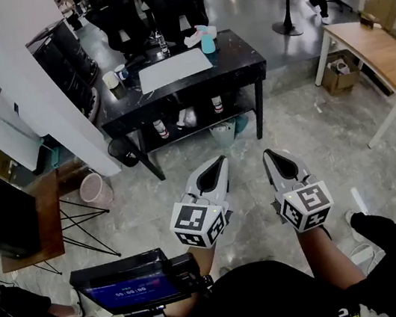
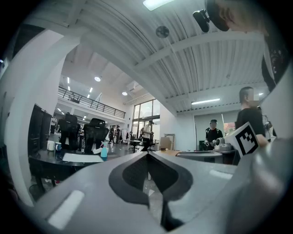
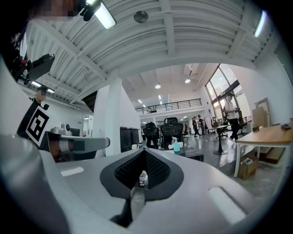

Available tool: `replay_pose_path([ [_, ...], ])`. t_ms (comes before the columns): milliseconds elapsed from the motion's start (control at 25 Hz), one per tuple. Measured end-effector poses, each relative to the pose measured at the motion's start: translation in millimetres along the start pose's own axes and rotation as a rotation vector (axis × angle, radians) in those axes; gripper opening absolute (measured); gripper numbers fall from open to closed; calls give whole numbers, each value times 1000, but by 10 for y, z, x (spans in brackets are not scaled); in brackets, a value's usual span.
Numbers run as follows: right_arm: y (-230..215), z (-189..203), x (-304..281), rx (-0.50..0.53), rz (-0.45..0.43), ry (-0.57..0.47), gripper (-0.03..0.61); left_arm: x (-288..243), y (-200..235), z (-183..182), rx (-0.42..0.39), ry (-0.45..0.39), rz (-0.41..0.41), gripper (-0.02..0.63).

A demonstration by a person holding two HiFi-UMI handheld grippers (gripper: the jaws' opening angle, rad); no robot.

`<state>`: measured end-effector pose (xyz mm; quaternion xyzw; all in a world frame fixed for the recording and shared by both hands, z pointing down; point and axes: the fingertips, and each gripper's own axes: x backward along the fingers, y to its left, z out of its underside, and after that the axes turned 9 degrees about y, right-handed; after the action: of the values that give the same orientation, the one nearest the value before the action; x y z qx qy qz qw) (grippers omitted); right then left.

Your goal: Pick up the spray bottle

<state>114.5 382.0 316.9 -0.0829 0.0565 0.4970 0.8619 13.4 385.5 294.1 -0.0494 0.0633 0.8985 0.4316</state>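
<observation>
Teal spray bottle (image 1: 207,41) on desk (image 1: 236,64), well ahead of left gripper (image 1: 221,160), right gripper (image 1: 265,154); fingers (image 1: 212,179) closed together, empty.

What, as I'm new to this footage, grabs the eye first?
The left tool and right tool, both shut and empty, sit side by side above the floor. Ahead, a teal spray bottle stands near the far edge of a black table, untouched.

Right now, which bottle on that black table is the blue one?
The spray bottle on the tabletop's far side; the two small bottles on the lower shelf are white with red bands.
</observation>
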Motion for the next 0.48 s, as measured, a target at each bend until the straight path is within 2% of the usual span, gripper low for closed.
replay_pose_path([
  [480,-167,-47,-69,9,-2,-20,21,-181,-21,-20,-5,6,5,0],
])
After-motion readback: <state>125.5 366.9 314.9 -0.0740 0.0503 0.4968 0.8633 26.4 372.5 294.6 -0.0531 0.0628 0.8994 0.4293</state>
